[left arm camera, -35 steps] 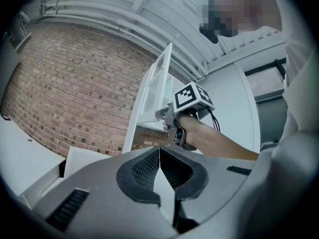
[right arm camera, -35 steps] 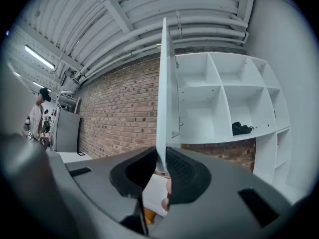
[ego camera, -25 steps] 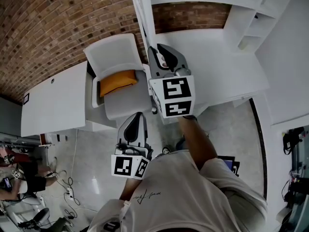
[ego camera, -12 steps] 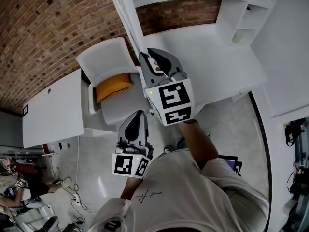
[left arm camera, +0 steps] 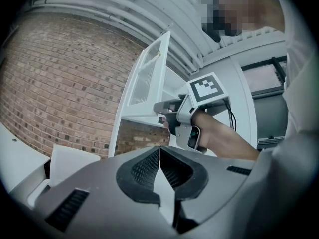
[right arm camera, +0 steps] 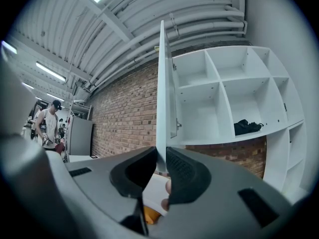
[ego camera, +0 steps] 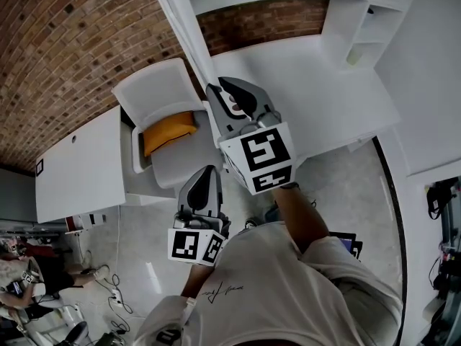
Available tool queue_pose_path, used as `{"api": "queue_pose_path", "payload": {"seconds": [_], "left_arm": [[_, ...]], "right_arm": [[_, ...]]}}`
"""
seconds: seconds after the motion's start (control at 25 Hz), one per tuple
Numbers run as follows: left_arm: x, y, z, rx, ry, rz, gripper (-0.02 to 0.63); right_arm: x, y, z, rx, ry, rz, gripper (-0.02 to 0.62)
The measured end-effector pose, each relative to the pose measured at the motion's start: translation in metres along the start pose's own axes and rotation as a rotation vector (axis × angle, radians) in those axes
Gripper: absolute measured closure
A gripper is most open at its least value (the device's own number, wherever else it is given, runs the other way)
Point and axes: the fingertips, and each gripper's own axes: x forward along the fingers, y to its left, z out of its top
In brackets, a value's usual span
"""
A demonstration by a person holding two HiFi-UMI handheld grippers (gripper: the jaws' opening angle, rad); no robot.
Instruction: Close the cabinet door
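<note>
A white chair [ego camera: 167, 85] with an orange cushion [ego camera: 168, 130] on its seat stands against a brick wall [ego camera: 65, 42] — a white table [ego camera: 75, 168] just beside it. A person [right arm camera: 49, 126] stands far off.

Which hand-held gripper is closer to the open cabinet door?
Right. The right hand-held gripper has its jaws closed on the lower edge of the cabinet door. The left hand-held gripper is held well below it, jaws together on nothing, clear of the door.
</note>
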Motion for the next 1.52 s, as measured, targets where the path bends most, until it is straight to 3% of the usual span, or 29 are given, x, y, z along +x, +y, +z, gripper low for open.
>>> {"api": "queue_pose_path", "payload": {"seconds": [1.52], "left_arm": [[0.058, -0.024, -0.011, -0.025, 0.015, -0.012, 0.589]], "right_arm": [[-0.007, -0.043, 0.000, 0.015, -0.003, 0.161, 0.528]]}}
